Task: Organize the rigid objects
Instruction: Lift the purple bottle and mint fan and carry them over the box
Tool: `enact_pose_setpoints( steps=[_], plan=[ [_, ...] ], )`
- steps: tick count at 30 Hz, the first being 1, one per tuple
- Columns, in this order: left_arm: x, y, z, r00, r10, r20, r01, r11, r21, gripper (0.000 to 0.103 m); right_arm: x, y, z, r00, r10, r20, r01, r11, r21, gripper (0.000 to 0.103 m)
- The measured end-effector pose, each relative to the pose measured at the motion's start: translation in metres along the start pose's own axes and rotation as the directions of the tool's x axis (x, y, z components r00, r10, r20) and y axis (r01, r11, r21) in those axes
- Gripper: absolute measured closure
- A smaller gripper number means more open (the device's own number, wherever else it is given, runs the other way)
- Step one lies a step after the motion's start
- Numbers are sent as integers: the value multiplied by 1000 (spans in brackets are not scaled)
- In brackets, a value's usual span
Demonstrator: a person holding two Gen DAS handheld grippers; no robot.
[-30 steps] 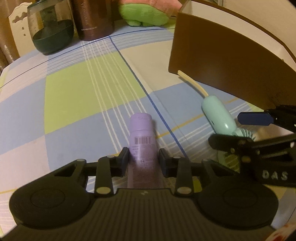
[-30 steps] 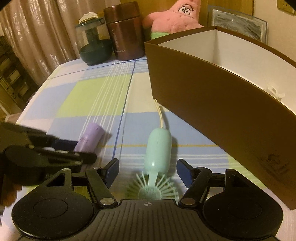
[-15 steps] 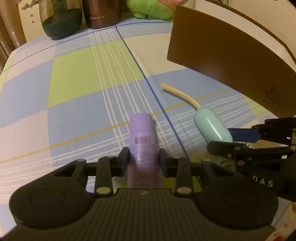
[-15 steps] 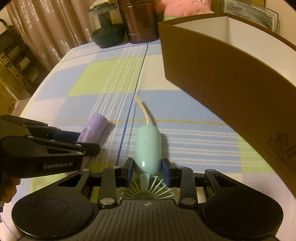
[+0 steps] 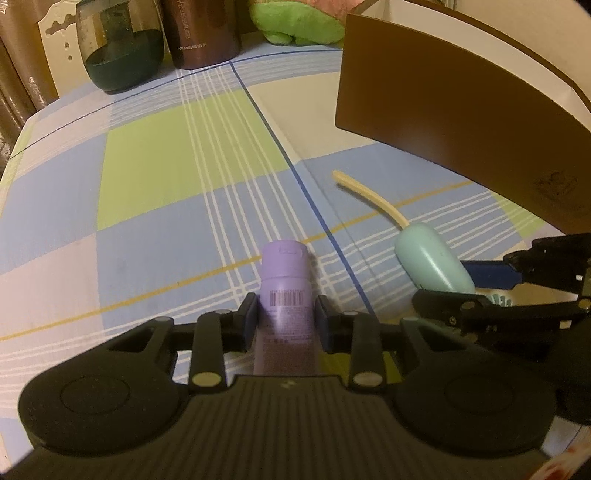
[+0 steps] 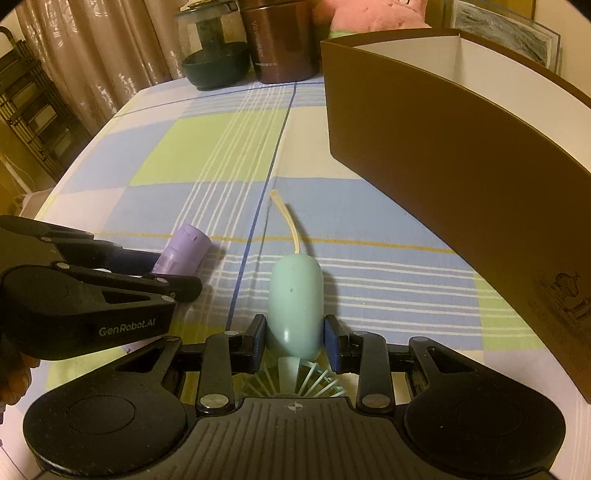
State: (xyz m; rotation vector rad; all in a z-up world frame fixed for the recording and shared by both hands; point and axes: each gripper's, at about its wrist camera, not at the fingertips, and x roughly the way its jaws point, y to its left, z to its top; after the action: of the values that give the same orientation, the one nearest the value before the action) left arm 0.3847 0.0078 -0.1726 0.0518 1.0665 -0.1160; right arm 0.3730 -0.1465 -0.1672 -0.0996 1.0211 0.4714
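Observation:
My left gripper (image 5: 286, 317) is shut on a purple tube (image 5: 284, 284) with a barcode label, cap pointing away; it also shows in the right wrist view (image 6: 183, 254). My right gripper (image 6: 294, 345) is shut on the handle of a mint-green hand fan (image 6: 294, 295), whose cream strap (image 6: 286, 221) trails ahead on the cloth. The fan also shows in the left wrist view (image 5: 432, 266). Both objects are held just above the checked tablecloth (image 6: 207, 147). A brown box (image 6: 461, 155) with a white inside stands to the right.
At the far table edge stand a dark green glass jar (image 6: 214, 55), a brown canister (image 6: 280, 44) and a pink and green plush toy (image 6: 373, 18). Curtains (image 6: 92, 55) and a dark shelf (image 6: 26, 110) lie beyond the table on the left.
My right gripper has shut on the fan handle. Both grippers have pulled back and lifted a little with their objects, away from the box.

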Motion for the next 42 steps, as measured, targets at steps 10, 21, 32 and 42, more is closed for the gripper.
enact_pose_setpoints(
  steps=[10,21,32,42],
  plan=[
    [-13,-5,-6,1000,-7,23,7,1000,11,74,-20,-9,-8,997,27,66,-29,999,26,70],
    [-39,-20,-10,995,-13,101,9,999,33,74,-57,-20,-18,986,38,162,-48,997,59,70],
    [-66,-47,0,986,-38,160,28,997,67,74,-89,-31,-17,970,30,242,-49,996,72,70],
    [-98,-70,20,975,-58,216,40,995,90,74,-125,-47,-12,952,19,305,-47,995,84,70]
  ],
)
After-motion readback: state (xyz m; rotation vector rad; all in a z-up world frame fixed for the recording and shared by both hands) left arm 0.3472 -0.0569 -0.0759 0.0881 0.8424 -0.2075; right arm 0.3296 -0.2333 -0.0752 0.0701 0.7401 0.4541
